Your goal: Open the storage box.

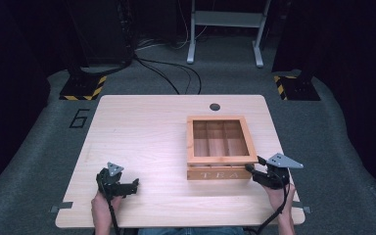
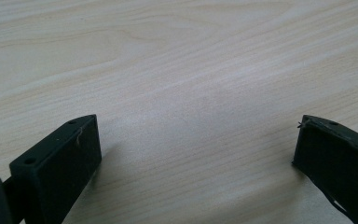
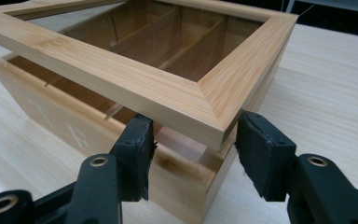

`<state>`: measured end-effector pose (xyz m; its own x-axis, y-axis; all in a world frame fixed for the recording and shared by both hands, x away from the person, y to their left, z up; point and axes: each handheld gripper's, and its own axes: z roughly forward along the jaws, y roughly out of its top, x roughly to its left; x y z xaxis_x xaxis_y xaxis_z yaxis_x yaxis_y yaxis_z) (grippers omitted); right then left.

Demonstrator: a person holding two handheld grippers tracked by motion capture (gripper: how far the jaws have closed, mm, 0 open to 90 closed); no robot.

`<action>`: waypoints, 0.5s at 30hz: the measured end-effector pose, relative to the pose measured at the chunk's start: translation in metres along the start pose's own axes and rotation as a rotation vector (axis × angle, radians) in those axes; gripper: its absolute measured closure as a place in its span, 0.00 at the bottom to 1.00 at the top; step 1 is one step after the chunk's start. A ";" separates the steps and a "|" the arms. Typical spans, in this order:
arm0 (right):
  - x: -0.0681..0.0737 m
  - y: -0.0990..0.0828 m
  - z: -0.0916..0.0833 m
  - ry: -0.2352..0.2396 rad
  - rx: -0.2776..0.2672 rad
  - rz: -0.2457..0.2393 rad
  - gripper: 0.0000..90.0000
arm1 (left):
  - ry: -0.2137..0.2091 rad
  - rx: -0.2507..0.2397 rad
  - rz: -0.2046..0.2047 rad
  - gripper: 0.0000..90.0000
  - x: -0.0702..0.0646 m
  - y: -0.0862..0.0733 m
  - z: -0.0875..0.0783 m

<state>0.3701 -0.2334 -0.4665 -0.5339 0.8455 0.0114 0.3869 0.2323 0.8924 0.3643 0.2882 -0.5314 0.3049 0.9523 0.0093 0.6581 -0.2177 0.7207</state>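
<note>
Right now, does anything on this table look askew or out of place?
Yes: the lid of the tea box sits lifted off the base at its front right corner, leaving a gap. The right gripper straddles that corner, one jaw in the gap. The left gripper rests open on bare table.

Probably a lab: hazard-striped stand bases [image 1: 83, 87], floor cables [image 1: 169, 73], and carpet marked "6" [image 1: 80, 118].
</note>
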 end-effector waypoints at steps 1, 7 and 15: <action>0.000 0.000 0.000 0.000 0.000 0.000 0.52 | 0.000 0.000 0.000 0.00 0.000 0.000 0.000; -0.003 0.010 0.001 -0.021 -0.032 0.003 0.53 | 0.008 -0.010 -0.002 0.00 -0.001 0.000 0.001; -0.004 0.024 -0.001 -0.049 -0.093 0.008 0.53 | 0.007 -0.010 -0.002 0.00 -0.001 0.000 0.000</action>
<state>0.3812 -0.2316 -0.4450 -0.4931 0.8700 -0.0010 0.3188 0.1817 0.9303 0.3642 0.2875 -0.5320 0.2988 0.9542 0.0132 0.6517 -0.2142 0.7276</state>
